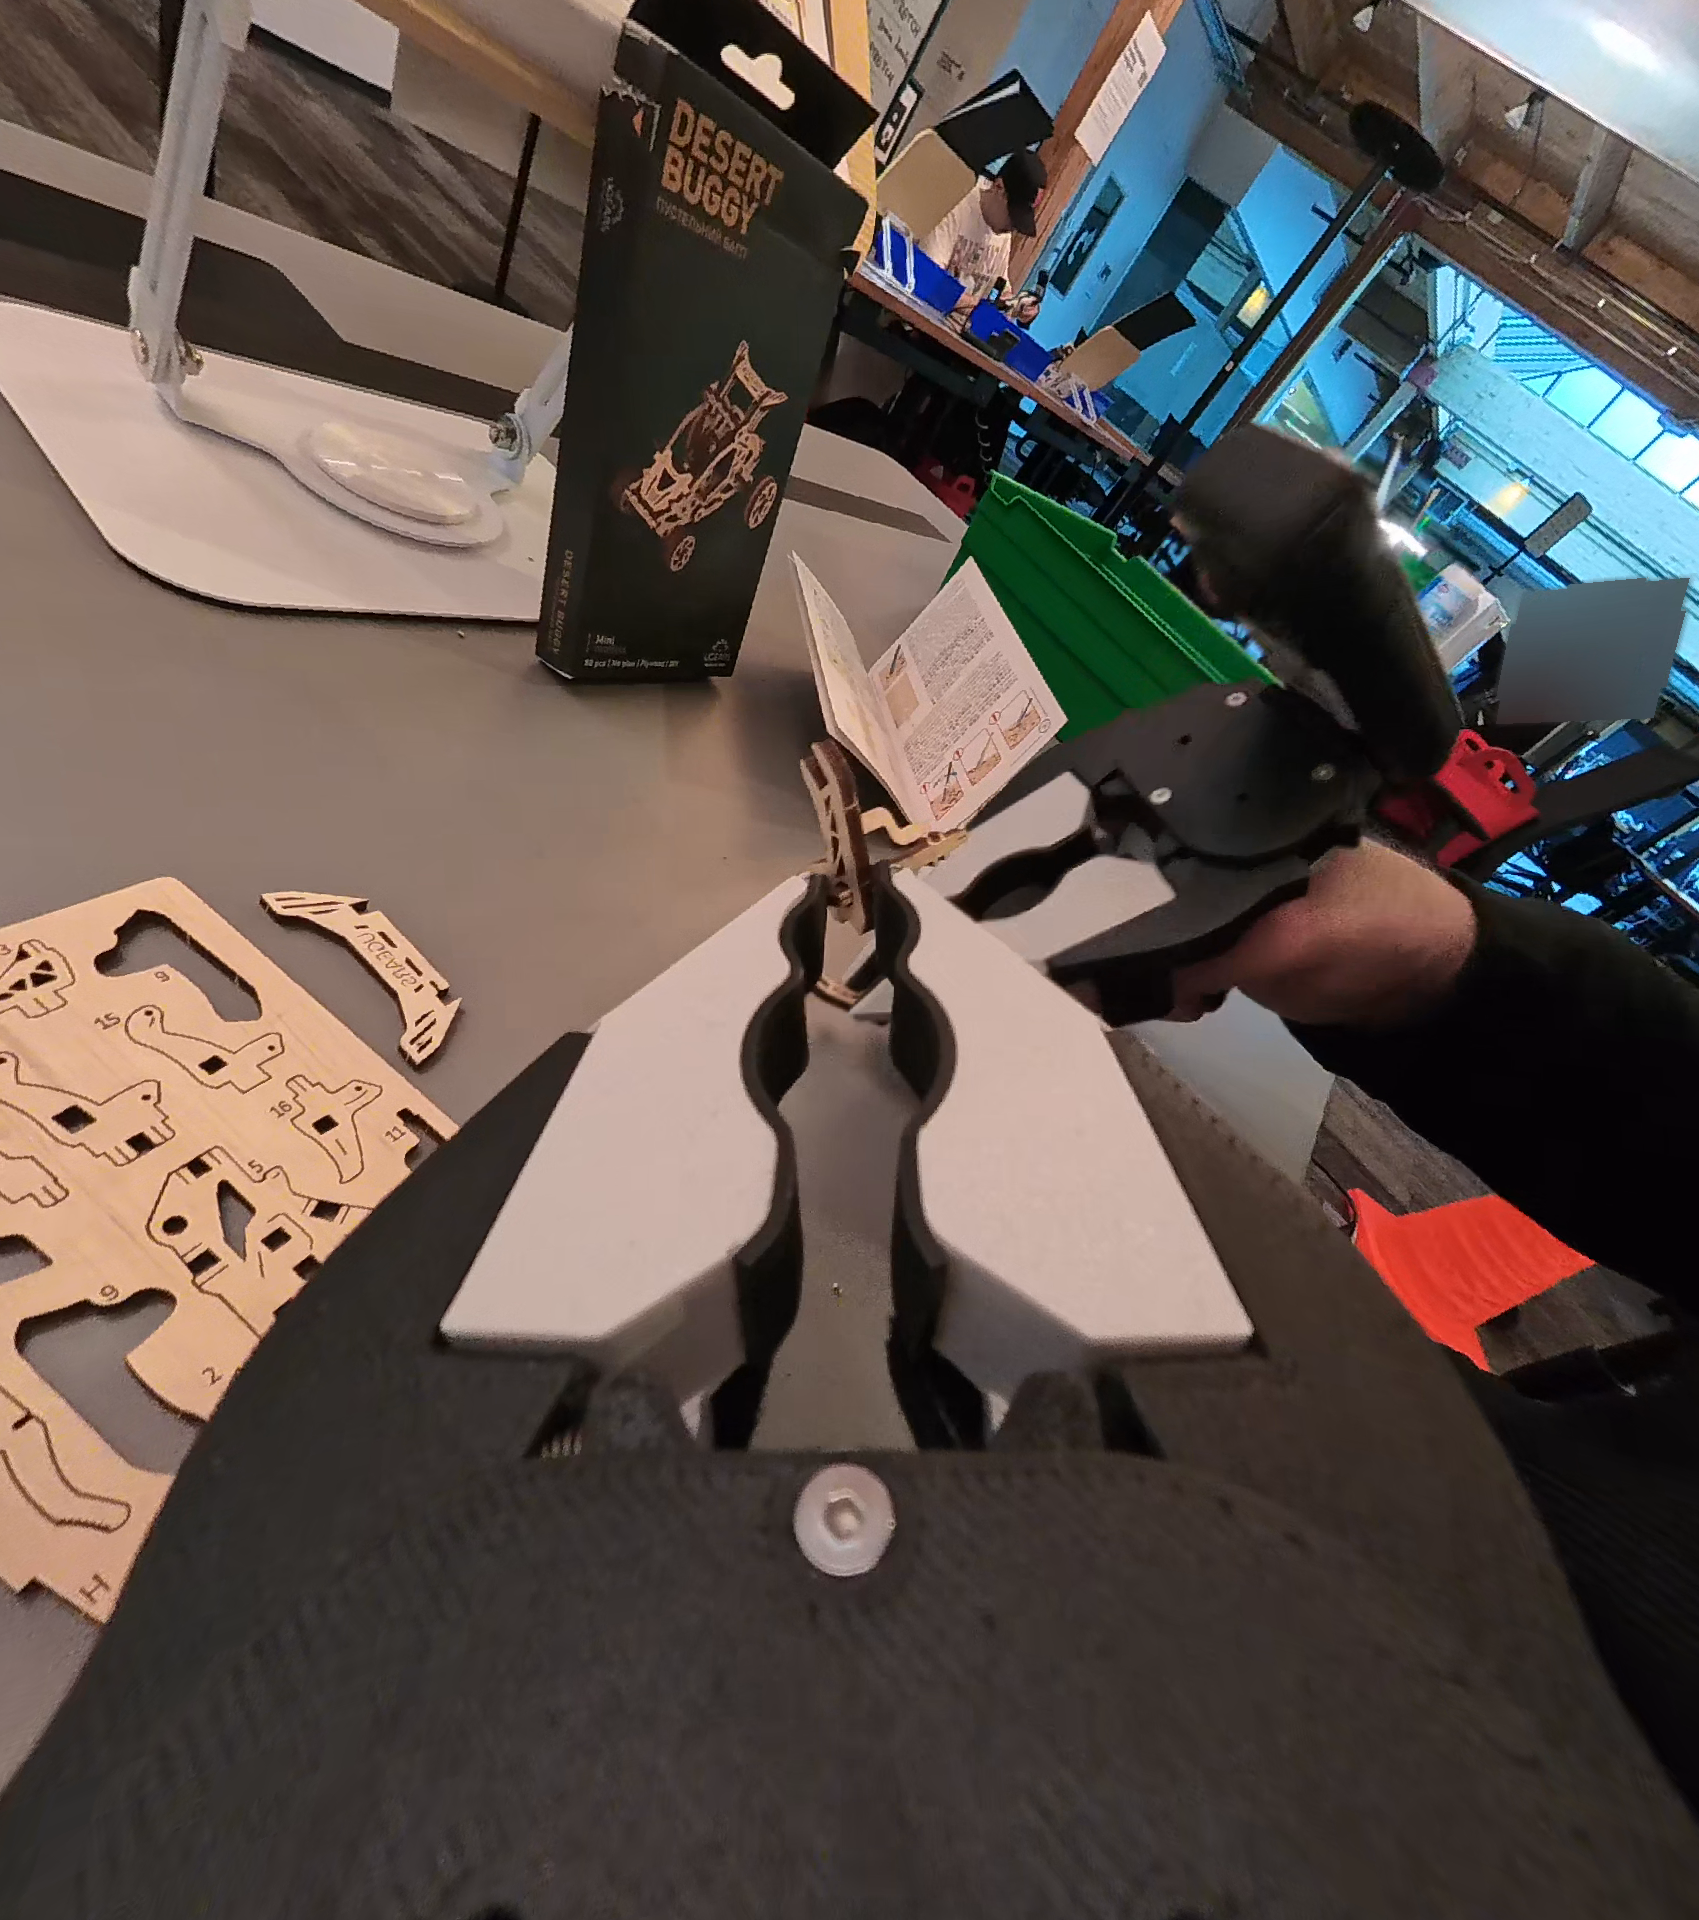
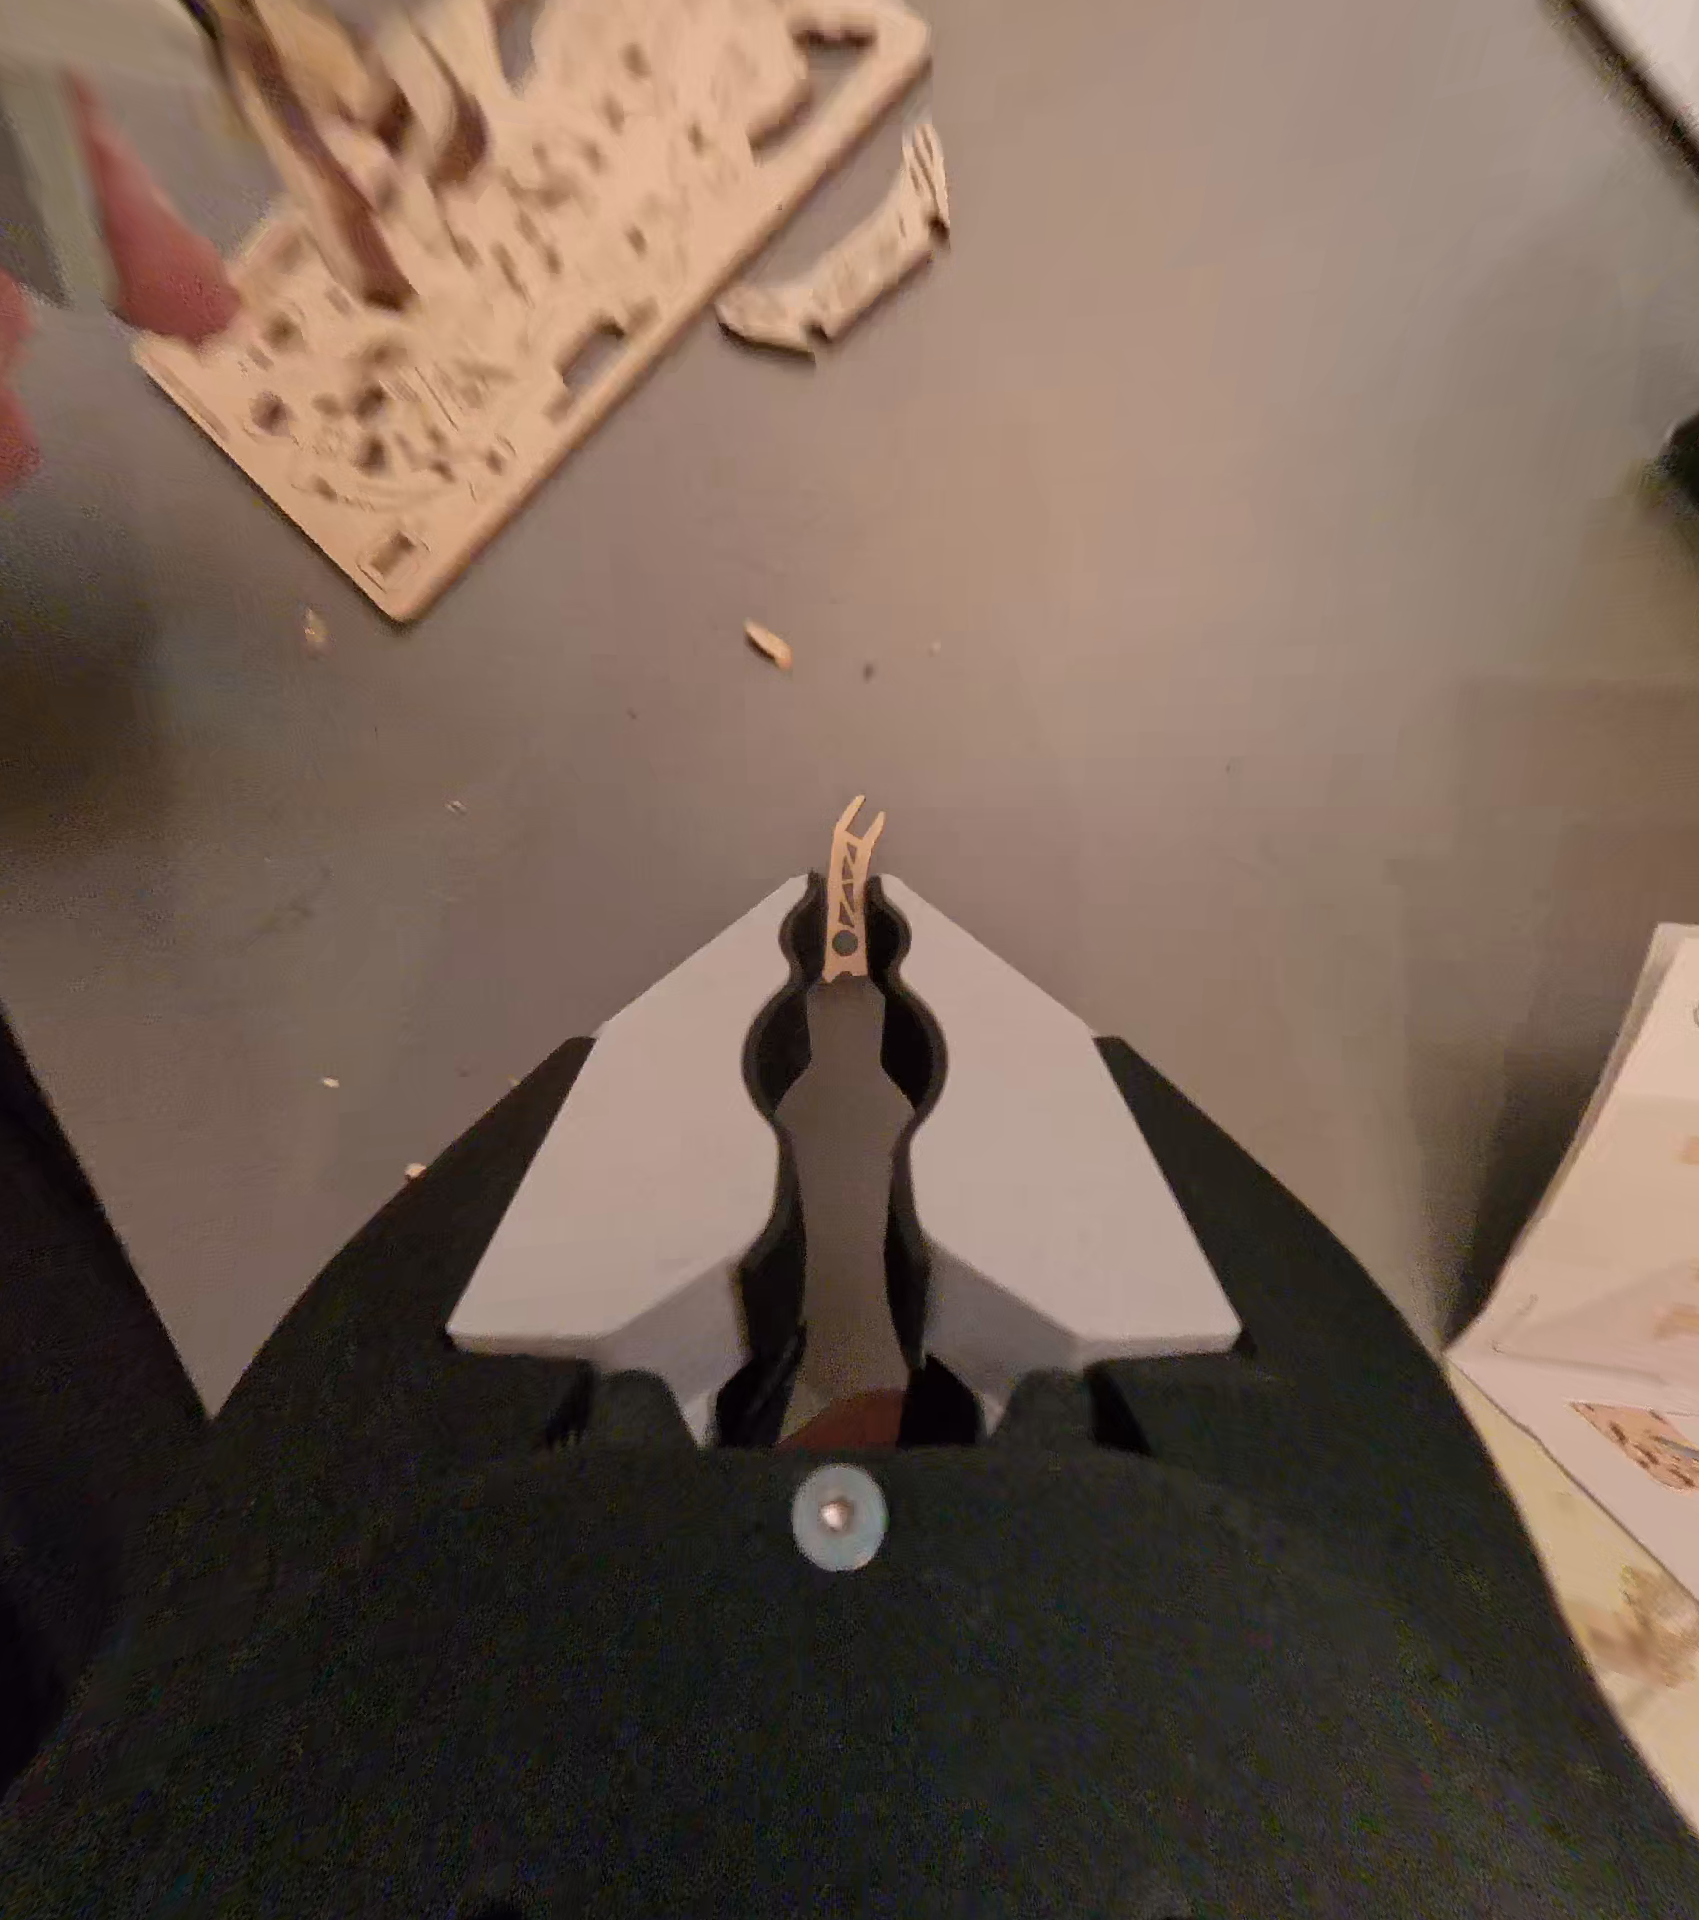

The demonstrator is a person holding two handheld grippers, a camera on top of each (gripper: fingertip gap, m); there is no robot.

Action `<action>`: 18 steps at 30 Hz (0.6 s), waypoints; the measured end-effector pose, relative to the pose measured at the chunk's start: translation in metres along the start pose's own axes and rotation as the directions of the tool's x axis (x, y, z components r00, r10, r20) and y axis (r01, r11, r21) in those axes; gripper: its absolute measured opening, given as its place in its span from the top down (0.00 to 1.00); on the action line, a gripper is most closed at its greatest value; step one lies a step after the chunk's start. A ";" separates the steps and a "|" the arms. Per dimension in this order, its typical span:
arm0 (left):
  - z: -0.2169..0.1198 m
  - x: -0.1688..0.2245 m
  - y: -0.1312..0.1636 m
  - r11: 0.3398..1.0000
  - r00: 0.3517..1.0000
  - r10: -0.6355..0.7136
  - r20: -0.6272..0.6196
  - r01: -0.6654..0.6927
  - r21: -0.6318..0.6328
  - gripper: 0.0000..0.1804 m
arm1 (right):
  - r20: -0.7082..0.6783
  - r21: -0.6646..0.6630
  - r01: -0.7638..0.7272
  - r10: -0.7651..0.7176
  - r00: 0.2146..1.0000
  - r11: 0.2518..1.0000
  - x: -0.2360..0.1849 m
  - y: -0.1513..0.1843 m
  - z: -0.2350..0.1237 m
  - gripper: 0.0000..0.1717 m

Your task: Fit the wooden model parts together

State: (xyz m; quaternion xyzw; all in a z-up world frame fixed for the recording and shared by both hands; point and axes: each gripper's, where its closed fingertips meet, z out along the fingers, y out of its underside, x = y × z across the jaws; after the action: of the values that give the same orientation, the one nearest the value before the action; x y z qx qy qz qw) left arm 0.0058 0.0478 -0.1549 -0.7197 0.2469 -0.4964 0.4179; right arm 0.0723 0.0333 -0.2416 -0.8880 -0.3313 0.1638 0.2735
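A flat, laser-cut wooden assembly (image 1: 840, 831) with curved, dark-edged layers stands pinched in the left gripper (image 1: 847, 902) above the grey table (image 1: 409, 748). The right gripper (image 2: 845, 914) clamps a thin forked wooden strut (image 2: 850, 894) with triangular cutouts. A pale plywood parts sheet (image 1: 97, 1143) lies nearby.

two hand-held grippers (image 1: 843, 894) (image 2: 845, 914), one box (image 1: 689, 416), one booklet (image 1: 938, 686)
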 end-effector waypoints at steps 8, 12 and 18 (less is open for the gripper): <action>0.001 0.005 -0.007 0.999 0.999 0.034 0.010 -0.034 0.024 0.96 | 0.460 0.525 -0.410 0.157 0.874 0.745 -0.015 -0.079 -0.071 0.97; 0.002 0.012 -0.012 0.999 1.000 0.024 0.000 -0.024 0.039 0.96 | 0.672 0.538 -0.608 0.137 0.727 0.584 -0.020 -0.088 -0.086 0.97; 0.004 0.023 -0.022 0.998 1.000 0.021 -0.005 -0.021 0.062 0.96 | 0.821 0.512 -0.762 0.034 0.569 0.397 -0.020 -0.094 -0.102 0.97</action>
State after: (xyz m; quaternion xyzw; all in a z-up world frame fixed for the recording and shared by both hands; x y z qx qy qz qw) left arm 0.0168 0.0430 -0.1247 -0.7023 0.2401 -0.5016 0.4445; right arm 0.0595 0.0405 -0.1025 -0.5566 -0.0347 0.6908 0.4602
